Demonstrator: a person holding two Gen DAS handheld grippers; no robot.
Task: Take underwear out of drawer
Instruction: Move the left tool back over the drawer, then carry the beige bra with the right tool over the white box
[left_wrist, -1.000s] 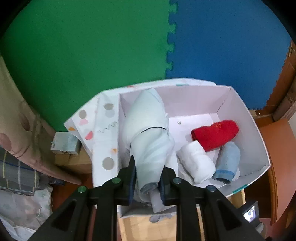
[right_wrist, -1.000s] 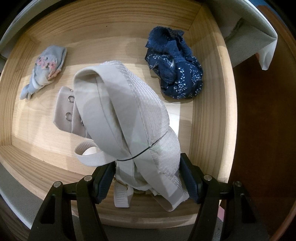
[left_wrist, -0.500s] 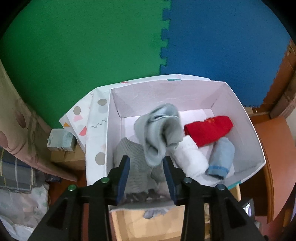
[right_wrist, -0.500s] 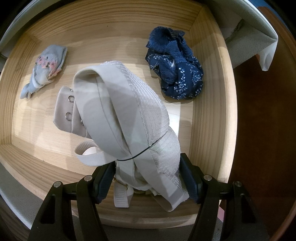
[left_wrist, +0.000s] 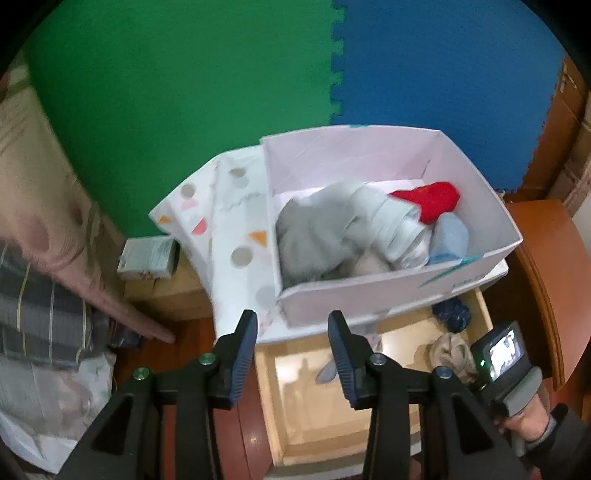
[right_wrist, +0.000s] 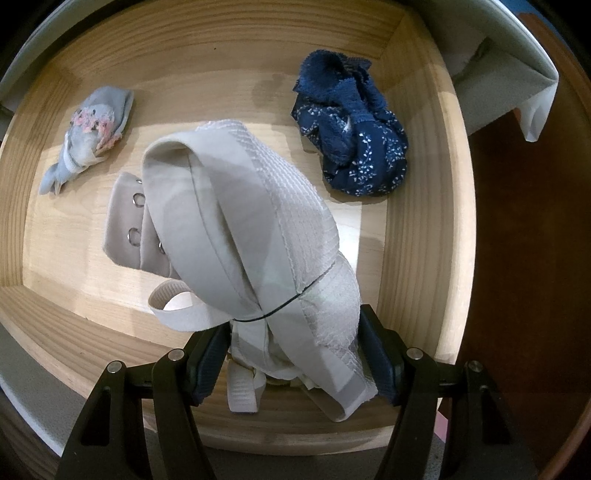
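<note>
Your wooden drawer (right_wrist: 417, 221) holds a navy bundle (right_wrist: 354, 140) at two o'clock and a pale blue one (right_wrist: 88, 136) at ten. Your right gripper (right_wrist: 295, 354) pinches the beige underwear (right_wrist: 251, 236) above its floor. Your left gripper (left_wrist: 291, 343), jaws just opened and empty, hangs before the white box (left_wrist: 369, 295) holding grey underwear (left_wrist: 321, 232).

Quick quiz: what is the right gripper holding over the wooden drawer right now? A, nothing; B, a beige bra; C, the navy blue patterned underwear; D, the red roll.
B: the right gripper has its pads pressed on the beige bra, lifted above the drawer.
</note>
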